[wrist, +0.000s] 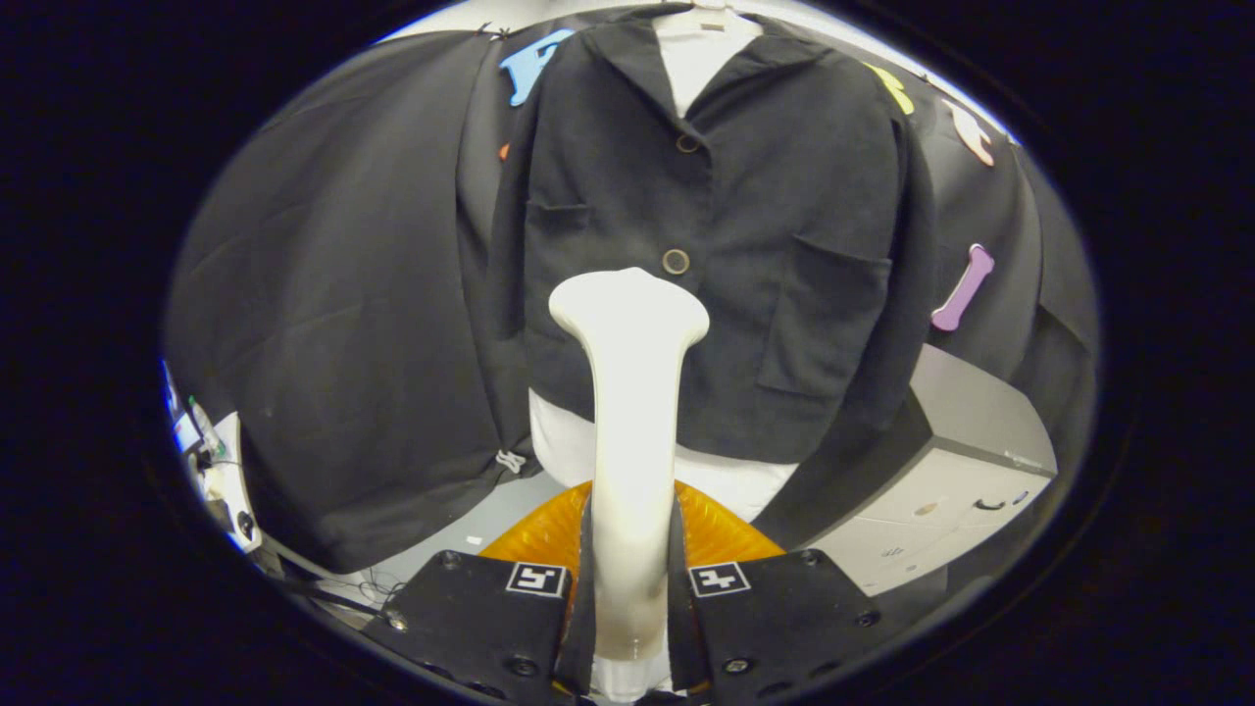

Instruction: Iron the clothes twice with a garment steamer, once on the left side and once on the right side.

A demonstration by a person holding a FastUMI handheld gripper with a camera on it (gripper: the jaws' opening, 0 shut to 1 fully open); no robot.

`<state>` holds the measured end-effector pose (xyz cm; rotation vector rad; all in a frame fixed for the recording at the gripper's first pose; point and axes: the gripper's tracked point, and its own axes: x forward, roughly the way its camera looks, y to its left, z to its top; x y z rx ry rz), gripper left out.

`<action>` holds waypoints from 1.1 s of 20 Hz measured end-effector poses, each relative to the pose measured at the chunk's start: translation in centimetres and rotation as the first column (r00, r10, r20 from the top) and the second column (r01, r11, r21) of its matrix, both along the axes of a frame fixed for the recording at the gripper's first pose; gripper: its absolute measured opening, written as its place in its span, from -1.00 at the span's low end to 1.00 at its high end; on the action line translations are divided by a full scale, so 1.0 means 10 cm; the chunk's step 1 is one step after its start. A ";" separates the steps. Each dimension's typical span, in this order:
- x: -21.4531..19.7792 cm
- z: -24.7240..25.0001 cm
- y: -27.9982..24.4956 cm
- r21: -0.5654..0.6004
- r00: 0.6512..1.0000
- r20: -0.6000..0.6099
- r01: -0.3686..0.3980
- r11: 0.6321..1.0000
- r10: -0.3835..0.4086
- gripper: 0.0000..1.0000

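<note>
— Black cloth hangs all round the booth wall (343, 324), and a pale box-like cabinet (951, 471) sits low to one side of the garment. No table that I can make out from where we stand.

— And the jacket?

— The dark jacket (716, 245) hangs straight ahead on a white dummy (701, 49), buttoned down the front, a pocket on each side, the dummy's white body showing under the hem.

— Is the tool in hand?

— Yes. The hand-held gripper (632, 588) is clamped on the neck of the white steamer (627, 392), both fingers pressing its sides. The wide head points up and forward, sitting in front of the jacket's lower buttons; whether it touches the cloth I cannot tell.

— How will it handle, do you think?

— The steamer looks like smooth, hard plastic, so I'd guess it could slip or twist if the grip eased; the narrow neck seems the right place to hold. The jacket is soft and loose, likely to swing or bunch under a push, so light strokes suit it.

— That orange thing beneath?

— A ribbed orange part (721, 534) just behind the fingers; I cannot say what it is.
</note>
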<state>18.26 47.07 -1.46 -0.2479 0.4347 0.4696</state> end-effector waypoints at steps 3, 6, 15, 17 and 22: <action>0.01 0.12 -0.38 0.036 0.999 0.009 0.037 0.999 -0.037 -0.36; -0.04 0.17 -0.83 0.070 0.997 0.005 0.081 0.994 -0.081 -0.35; -0.42 0.04 -2.79 0.163 0.966 -0.010 0.256 0.953 -0.258 -0.36; -0.57 -0.04 -3.25 0.178 0.952 -0.013 0.303 0.936 -0.305 -0.36; -0.95 -0.23 -4.20 0.202 0.920 -0.032 0.388 0.899 -0.390 -0.36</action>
